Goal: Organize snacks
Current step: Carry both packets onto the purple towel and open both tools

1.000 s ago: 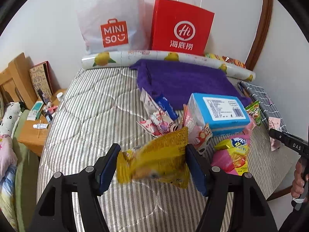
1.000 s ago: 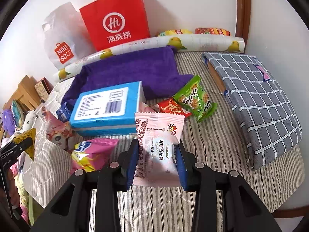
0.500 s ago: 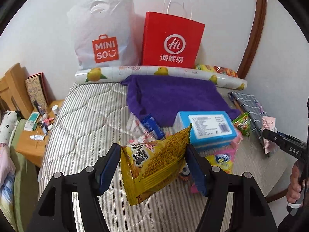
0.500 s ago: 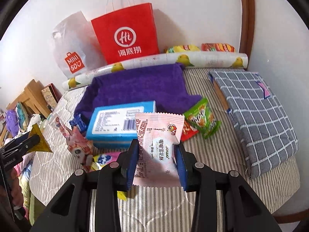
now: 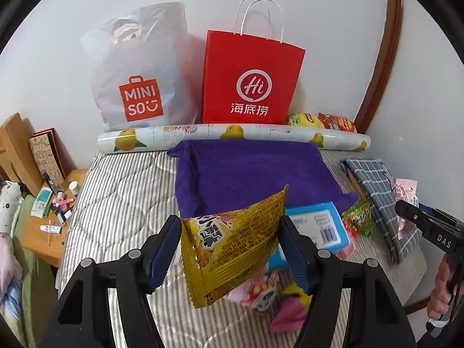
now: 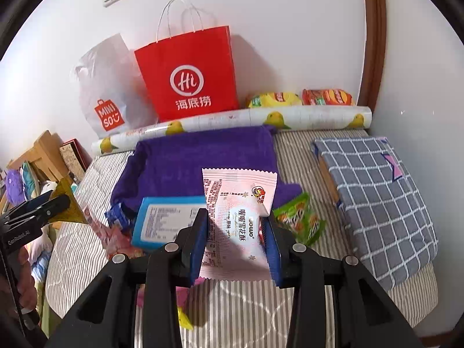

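The left gripper (image 5: 230, 256) pinches a yellow snack packet (image 5: 232, 249) above the striped bed (image 5: 121, 203); the right gripper (image 6: 236, 245) clamps a pink packet (image 6: 237, 217), apparently also lifted. Farther off lie a blue box (image 6: 168, 220), purple towel (image 5: 249, 174) and red bag (image 5: 249, 78).

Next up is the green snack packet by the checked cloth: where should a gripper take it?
Judging from the right wrist view, the green snack packet lies flat and tilted beside the blue box. Come from above and pinch across its narrow width; its right edge looks free.
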Demonstrator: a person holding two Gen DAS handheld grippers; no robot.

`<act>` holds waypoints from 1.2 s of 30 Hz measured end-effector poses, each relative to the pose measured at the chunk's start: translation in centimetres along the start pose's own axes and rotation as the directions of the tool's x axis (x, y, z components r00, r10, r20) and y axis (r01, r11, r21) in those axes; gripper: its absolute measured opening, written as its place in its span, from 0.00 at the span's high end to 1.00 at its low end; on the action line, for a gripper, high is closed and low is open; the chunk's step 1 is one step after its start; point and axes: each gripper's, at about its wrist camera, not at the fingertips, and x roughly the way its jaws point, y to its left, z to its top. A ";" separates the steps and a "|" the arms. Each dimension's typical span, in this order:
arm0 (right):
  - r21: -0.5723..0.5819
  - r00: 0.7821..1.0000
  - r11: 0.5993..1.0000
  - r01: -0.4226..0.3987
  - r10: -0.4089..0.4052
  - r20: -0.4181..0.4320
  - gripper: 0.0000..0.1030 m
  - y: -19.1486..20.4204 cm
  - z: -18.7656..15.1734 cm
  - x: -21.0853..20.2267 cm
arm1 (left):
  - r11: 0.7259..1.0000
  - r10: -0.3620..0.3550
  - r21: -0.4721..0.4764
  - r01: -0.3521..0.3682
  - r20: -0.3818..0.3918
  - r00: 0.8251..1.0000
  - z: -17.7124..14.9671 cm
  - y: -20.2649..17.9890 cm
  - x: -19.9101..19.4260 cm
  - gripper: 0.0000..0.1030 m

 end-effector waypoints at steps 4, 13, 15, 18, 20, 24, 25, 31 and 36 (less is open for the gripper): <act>-0.003 1.000 1.000 0.003 -0.003 0.016 0.64 -0.3 1.8 0.4 | 1.000 -0.001 -0.010 0.001 -0.001 1.000 1.6 -0.3 1.3 0.35; -0.025 0.999 1.000 0.014 -0.013 0.035 0.64 -0.3 4.9 2.0 | 1.000 -0.003 -0.009 0.003 0.003 1.000 4.4 -0.7 3.7 0.35; -0.030 0.999 0.999 0.014 -0.013 0.034 0.64 -0.2 5.3 2.6 | 1.000 0.000 -0.009 0.000 0.002 1.000 4.9 -0.6 4.3 0.35; -0.034 1.000 0.999 0.013 -0.012 0.027 0.64 -0.1 5.9 3.6 | 1.000 -0.001 -0.013 0.001 0.001 1.000 5.5 -0.4 4.9 0.35; -0.037 1.000 0.999 0.012 -0.011 0.022 0.64 0.0 6.3 4.2 | 1.000 -0.001 -0.017 0.001 -0.004 1.000 5.9 -0.3 5.5 0.35; -0.041 1.000 0.999 0.008 -0.007 0.015 0.64 0.3 7.0 5.7 | 1.000 0.003 -0.021 -0.003 -0.012 1.000 6.7 0.1 6.9 0.35; -0.041 1.000 0.999 0.007 -0.006 0.012 0.64 0.4 7.1 6.1 | 1.000 0.006 -0.021 -0.006 -0.015 1.000 6.9 0.2 7.2 0.35; -0.052 1.000 0.999 0.001 -0.001 -0.007 0.64 0.7 8.1 8.9 | 1.000 0.021 -0.016 -0.022 -0.024 0.999 8.0 0.8 9.0 0.35; -0.064 1.000 0.998 0.006 -0.008 -0.020 0.64 0.5 9.1 11.4 | 0.999 0.030 -0.025 -0.031 -0.043 0.999 9.1 1.6 10.7 0.35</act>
